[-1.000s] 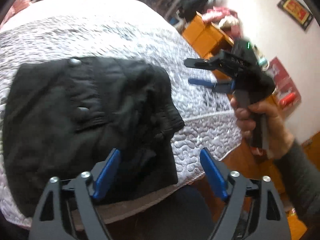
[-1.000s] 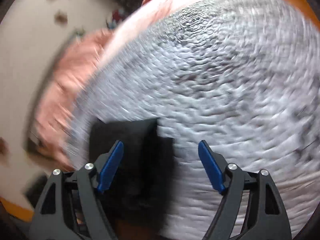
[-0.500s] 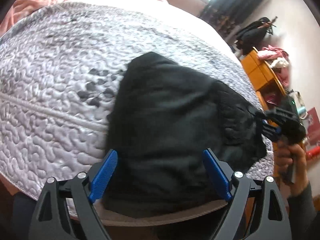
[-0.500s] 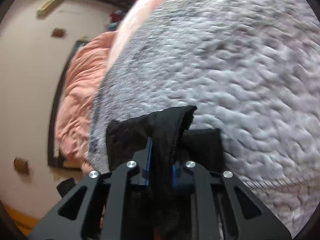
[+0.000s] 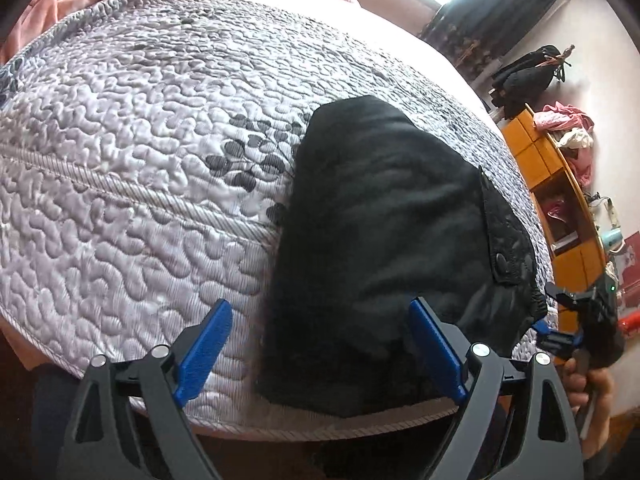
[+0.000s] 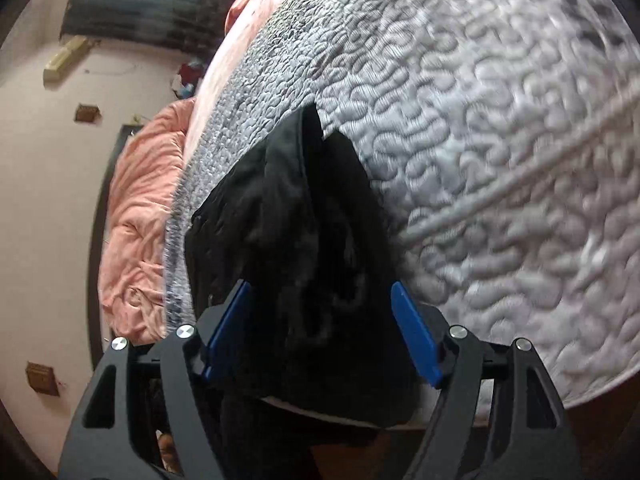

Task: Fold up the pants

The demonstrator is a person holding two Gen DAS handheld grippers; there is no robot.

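Observation:
The black pants (image 5: pixel 384 248) lie folded in a thick bundle on the grey quilted bedspread (image 5: pixel 140 184), at the near edge of the bed. My left gripper (image 5: pixel 320 344) is open and empty, its right pad at the bundle's near left edge. My right gripper (image 6: pixel 320 332) is open, its blue pads either side of the pants' end (image 6: pixel 304 240) without pinching it. It also shows in the left wrist view (image 5: pixel 560 320), at the right end of the bundle, held by a hand.
A pink duvet (image 6: pixel 136 220) lies heaped at the far side of the bed. An orange wooden cabinet (image 5: pixel 560 184) with clothes and small items stands to the right of the bed. The bed's edge (image 5: pixel 320 428) runs just in front of my left gripper.
My right gripper was shut on the pants' end half a second ago and has now opened and let go. My left gripper has shifted left, so the bundle sits more to the right.

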